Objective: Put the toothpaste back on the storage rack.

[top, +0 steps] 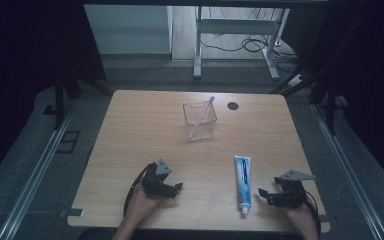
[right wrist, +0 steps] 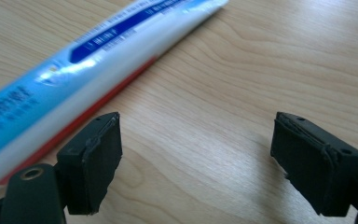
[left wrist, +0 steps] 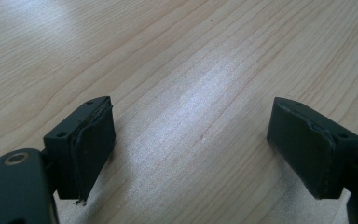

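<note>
A white and blue toothpaste tube (top: pixel 242 182) lies flat near the table's front right, cap toward the front edge. A clear plastic cup (top: pixel 199 120) stands at the table's middle back with a pink and blue toothbrush (top: pixel 202 116) leaning in it. My left gripper (top: pixel 175 189) rests open at the front left, over bare wood (left wrist: pixel 191 135). My right gripper (top: pixel 263 195) sits open just right of the tube, apart from it. In the right gripper view the tube (right wrist: pixel 79 70) runs past the left jaw, and nothing lies between the jaws (right wrist: pixel 196 163).
The wooden table (top: pixel 145 130) has a round black cable hole (top: pixel 233 105) at the back right. Beyond the far edge stand a white desk frame (top: pixel 237 37) and floor cables (top: pixel 252 45). Metal rails (top: pixel 40 165) run along both sides on the floor.
</note>
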The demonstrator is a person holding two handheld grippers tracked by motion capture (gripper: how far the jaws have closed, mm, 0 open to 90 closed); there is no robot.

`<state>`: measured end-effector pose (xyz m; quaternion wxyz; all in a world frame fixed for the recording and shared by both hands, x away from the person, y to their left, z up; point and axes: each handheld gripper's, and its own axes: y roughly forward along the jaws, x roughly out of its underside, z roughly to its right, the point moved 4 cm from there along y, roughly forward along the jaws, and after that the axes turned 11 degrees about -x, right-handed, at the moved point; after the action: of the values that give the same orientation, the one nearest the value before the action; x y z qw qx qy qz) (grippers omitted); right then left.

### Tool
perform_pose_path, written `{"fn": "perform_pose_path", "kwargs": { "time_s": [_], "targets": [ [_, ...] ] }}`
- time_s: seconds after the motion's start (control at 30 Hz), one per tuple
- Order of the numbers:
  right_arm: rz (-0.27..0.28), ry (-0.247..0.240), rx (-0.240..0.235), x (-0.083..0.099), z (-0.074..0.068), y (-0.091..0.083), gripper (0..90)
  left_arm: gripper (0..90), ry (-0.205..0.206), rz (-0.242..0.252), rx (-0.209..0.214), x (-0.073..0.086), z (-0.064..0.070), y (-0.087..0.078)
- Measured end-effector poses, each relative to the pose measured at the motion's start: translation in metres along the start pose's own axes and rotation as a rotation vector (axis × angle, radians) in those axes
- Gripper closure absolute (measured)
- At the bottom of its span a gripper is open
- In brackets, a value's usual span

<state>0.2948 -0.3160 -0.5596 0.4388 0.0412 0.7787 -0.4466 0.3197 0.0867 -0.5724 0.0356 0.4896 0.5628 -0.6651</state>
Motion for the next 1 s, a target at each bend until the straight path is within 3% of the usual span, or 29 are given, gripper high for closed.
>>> {"fn": "perform_pose_path", "kwargs": {
  "time_s": [0.13, 0.33, 0.47, 0.63, 1.0],
  "targets": [
    [-0.015, 0.002, -0.021, -0.004, -0.005, -0.002, 13.7, 15.2, -0.001, 0.0, 0.0, 0.0, 0.0, 0.0],
    [-0.042, 0.0, -0.007, -0.008, -0.012, 0.0, 15.8, 15.2, 0.001, 0.001, -0.001, 0.0, 0.0, 0.0],
    [-0.018, 0.008, -0.04, -0.012, -0.017, -0.002, 27.4, 15.3, -0.001, 0.0, -0.001, 0.0, 0.0, 0.0],
    [0.008, 0.018, -0.061, -0.021, -0.022, -0.005, 35.5, 15.4, -0.001, -0.003, -0.005, 0.0, 0.0, 0.0],
    [-0.02, -0.052, -0.135, -0.035, -0.047, 0.001, 68.6, 15.3, -0.002, -0.003, -0.006, 0.0, 0.0, 0.0]
  ]
}}
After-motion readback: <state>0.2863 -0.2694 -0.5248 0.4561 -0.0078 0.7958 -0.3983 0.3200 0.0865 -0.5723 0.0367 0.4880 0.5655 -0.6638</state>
